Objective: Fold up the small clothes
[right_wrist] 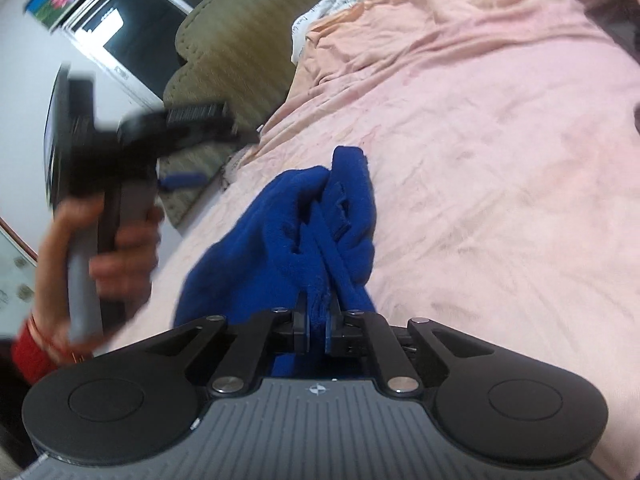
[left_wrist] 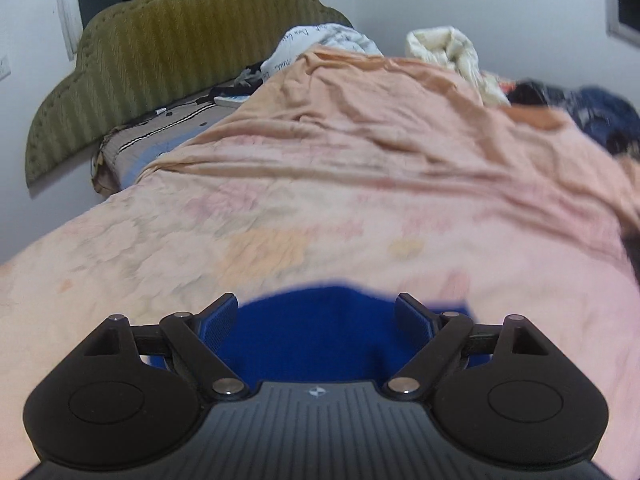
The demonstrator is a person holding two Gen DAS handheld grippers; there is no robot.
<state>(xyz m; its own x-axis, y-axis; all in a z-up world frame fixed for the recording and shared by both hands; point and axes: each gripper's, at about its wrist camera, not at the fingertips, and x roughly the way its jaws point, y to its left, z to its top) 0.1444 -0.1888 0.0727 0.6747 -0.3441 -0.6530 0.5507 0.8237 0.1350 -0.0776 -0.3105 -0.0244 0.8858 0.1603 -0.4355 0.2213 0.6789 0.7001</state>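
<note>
A small blue fleece garment [right_wrist: 304, 232] lies bunched on the pink bedsheet [right_wrist: 480, 168]. My right gripper [right_wrist: 318, 328] is shut on its near edge, with blue cloth pinched between the pads. In the left wrist view the same blue garment [left_wrist: 316, 332] shows below and between the spread fingers of my left gripper [left_wrist: 316, 316], which stands open, its pads clear of the cloth. The right wrist view also shows the left gripper [right_wrist: 224, 148] blurred at the left, lifted above the bed in a person's hand [right_wrist: 120, 256].
A green padded headboard [left_wrist: 180, 52] stands at the bed's far end. Heaped bedding and clothes [left_wrist: 444, 52] lie at the far side, with dark blue clothes [left_wrist: 600, 116] at the right. A window [right_wrist: 132, 44] is on the left wall.
</note>
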